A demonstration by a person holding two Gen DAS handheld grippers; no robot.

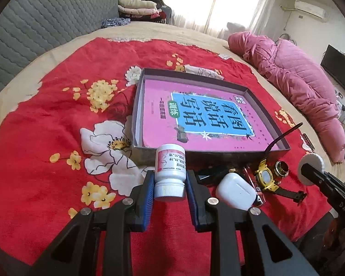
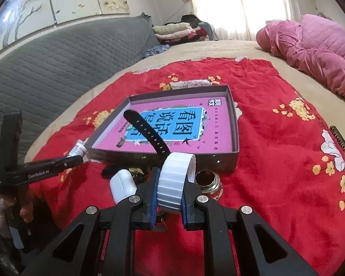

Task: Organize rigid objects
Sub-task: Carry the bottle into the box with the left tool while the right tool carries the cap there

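My left gripper (image 1: 169,185) is shut on a white pill bottle (image 1: 170,172) with a pink label, held cap toward the camera just in front of a shallow dark box (image 1: 138,105) that holds a pink book (image 1: 195,119). My right gripper (image 2: 170,192) is shut on a white ribbed round lid (image 2: 174,179), in front of the same box (image 2: 233,124); the lid also shows in the left wrist view (image 1: 310,168). Between the grippers lie a white earbud case (image 1: 235,192), a yellow watch (image 1: 265,178) with a black strap (image 2: 147,128), and a brass fitting (image 2: 207,181).
All lies on a red floral blanket (image 1: 46,126) over a bed. A pink quilt (image 1: 299,80) lies at the right, a grey padded headboard (image 1: 46,18) at the left, folded clothes (image 1: 138,8) at the back. A small dark item (image 2: 339,139) lies at the blanket's right edge.
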